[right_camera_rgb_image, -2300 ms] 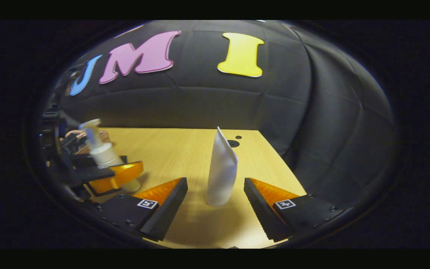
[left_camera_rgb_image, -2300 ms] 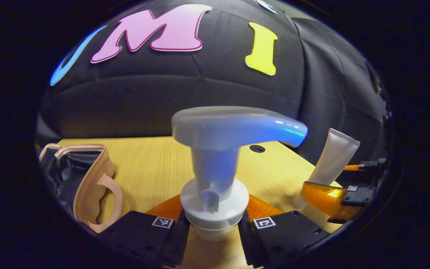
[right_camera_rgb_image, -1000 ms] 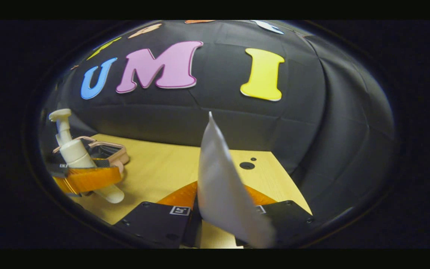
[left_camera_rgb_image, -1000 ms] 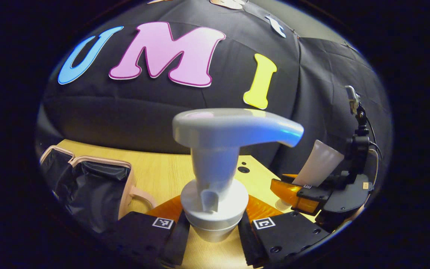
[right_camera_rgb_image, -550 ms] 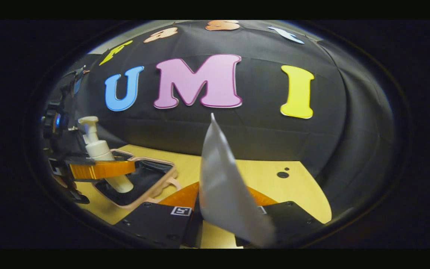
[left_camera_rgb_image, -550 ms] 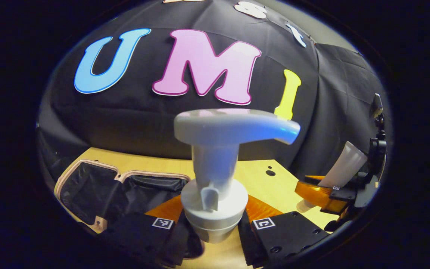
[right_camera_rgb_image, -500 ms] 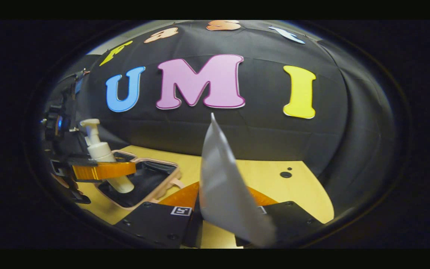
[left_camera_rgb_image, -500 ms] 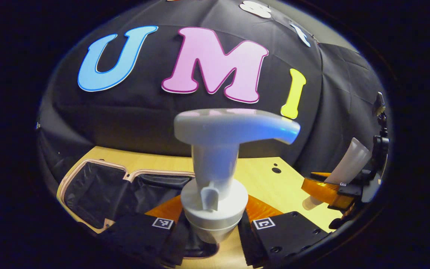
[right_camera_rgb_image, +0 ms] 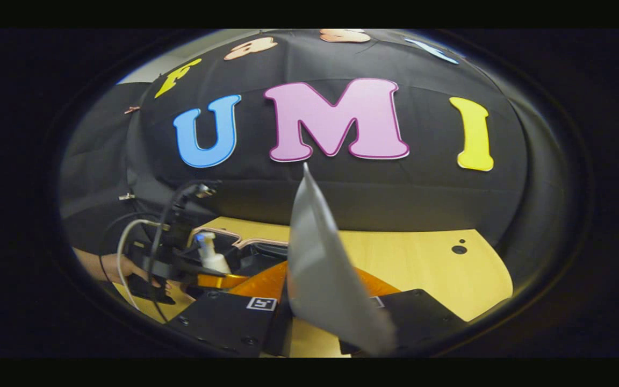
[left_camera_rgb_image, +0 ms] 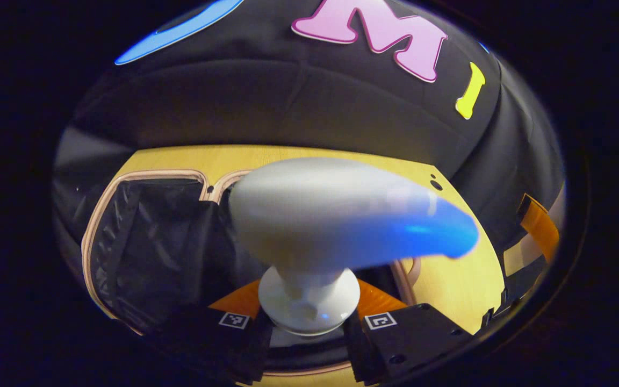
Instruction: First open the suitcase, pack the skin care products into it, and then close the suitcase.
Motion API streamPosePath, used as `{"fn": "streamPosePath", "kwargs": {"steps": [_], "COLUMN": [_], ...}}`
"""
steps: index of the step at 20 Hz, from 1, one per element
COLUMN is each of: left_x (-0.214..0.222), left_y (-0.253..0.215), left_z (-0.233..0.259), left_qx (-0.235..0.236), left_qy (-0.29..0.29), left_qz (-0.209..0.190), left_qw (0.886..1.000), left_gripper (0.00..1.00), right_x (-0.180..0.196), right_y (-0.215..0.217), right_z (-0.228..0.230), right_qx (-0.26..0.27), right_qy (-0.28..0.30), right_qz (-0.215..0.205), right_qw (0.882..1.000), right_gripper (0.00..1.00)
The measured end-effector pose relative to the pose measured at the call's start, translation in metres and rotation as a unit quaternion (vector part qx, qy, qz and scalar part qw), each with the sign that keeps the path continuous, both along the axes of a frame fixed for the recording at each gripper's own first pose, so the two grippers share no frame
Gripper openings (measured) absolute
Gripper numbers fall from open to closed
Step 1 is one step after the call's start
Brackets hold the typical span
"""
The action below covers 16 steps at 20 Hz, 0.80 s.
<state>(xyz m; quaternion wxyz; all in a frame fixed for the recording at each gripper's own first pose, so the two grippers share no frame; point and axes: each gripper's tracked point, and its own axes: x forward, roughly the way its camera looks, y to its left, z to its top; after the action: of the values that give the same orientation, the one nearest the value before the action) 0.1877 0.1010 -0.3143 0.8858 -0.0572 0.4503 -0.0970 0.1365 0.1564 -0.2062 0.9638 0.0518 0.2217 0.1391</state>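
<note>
My left gripper (left_camera_rgb_image: 308,325) is shut on a white pump bottle (left_camera_rgb_image: 336,226) just under its collar; the pump head leans toward the camera and looks large and blurred. Below it lies the open suitcase (left_camera_rgb_image: 148,247), pink-rimmed with black lining. In the right gripper view my left gripper (right_camera_rgb_image: 218,279) holds the pump bottle (right_camera_rgb_image: 210,257) low over the suitcase (right_camera_rgb_image: 245,244), with a hand (right_camera_rgb_image: 106,266) behind it. My right gripper (right_camera_rgb_image: 323,322) is shut on a white tube (right_camera_rgb_image: 323,274) that stands up between its fingers, above the table.
The wooden table (right_camera_rgb_image: 422,263) has small holes near its far right corner. The black booth wall rises right behind the table (left_camera_rgb_image: 465,279). My right gripper (left_camera_rgb_image: 535,231) shows at the right edge of the left gripper view.
My left gripper has come down over the open suitcase, and the pump bottle now leans toward its camera. My right gripper has swung left with the tube still in it.
</note>
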Motion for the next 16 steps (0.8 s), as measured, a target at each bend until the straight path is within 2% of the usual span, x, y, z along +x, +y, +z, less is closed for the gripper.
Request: {"fn": "streamPosePath", "kwargs": {"steps": [2, 4, 6, 9, 13, 16], "left_x": [-0.001, 0.009, 0.009, 0.014, 0.027, 0.023], "left_y": [-0.002, -0.004, 0.001, 0.003, 0.009, 0.018], "left_z": [-0.015, -0.011, -0.016, -0.019, -0.026, -0.04], "left_qx": [0.009, 0.012, 0.021, 0.01, -0.003, 0.022], "left_qy": [0.041, 0.046, 0.087, 0.121, 0.137, 0.169], "left_qz": [0.002, -0.001, -0.003, -0.006, 0.018, 0.03], "left_qw": [0.999, 0.999, 0.996, 0.993, 0.99, 0.985], "left_gripper": [0.63, 0.64, 0.65, 0.66, 0.68, 0.69], "right_x": [0.001, 0.002, 0.003, 0.0, 0.005, 0.009], "right_y": [0.013, 0.023, 0.031, 0.045, 0.063, 0.075], "right_z": [-0.012, -0.029, -0.047, -0.066, -0.077, -0.096], "right_qx": [0.014, 0.022, 0.029, 0.045, 0.074, 0.077], "right_qy": [0.022, 0.049, 0.075, 0.113, 0.136, 0.166], "right_qz": [0.004, 0.004, 0.007, 0.012, 0.019, 0.023], "right_qw": [1.0, 0.999, 0.997, 0.993, 0.988, 0.983], "right_gripper": [0.29, 0.29, 0.29, 0.29, 0.29, 0.29]}}
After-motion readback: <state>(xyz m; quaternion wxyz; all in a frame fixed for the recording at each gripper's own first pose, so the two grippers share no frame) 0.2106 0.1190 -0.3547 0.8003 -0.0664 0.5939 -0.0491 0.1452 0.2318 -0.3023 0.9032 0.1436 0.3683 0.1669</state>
